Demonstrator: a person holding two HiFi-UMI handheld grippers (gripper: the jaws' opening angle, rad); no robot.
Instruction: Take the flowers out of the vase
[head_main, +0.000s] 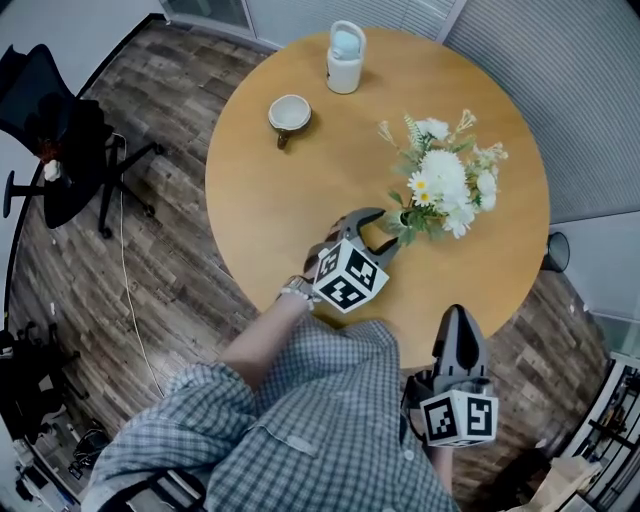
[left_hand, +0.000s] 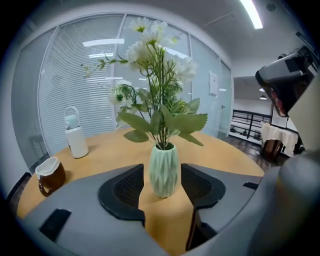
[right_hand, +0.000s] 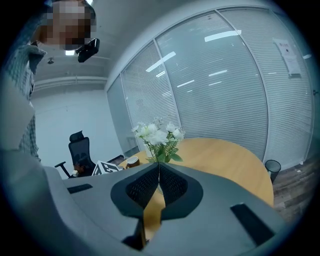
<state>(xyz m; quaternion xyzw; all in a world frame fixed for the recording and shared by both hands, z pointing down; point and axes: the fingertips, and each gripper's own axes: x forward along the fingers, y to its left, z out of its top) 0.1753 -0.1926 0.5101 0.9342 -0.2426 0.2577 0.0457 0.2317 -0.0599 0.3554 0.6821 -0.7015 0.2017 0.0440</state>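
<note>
Left gripper (head_main: 384, 234) fingers stand wide around the green vase (left_hand: 163, 172) on the desk (head_main: 290, 190) (flowers (left_hand: 155, 45) inside it); right gripper (right_hand: 159, 172) fingers are closed together, empty.

Office, meeting room by look. I work at round wooden surface (head_main: 270, 200). Glass partition walls (left_hand: 65, 100) all round, slatted blinds behind them. Black swivel chair (head_main: 60, 130) on star base to my left. Strip light (left_hand: 251, 14) in ceiling. Wood-plank floor (head_main: 160, 280). Small bin (right_hand: 272, 170) by wall. Notice (left_hand: 213, 82) stuck on glass.
</note>
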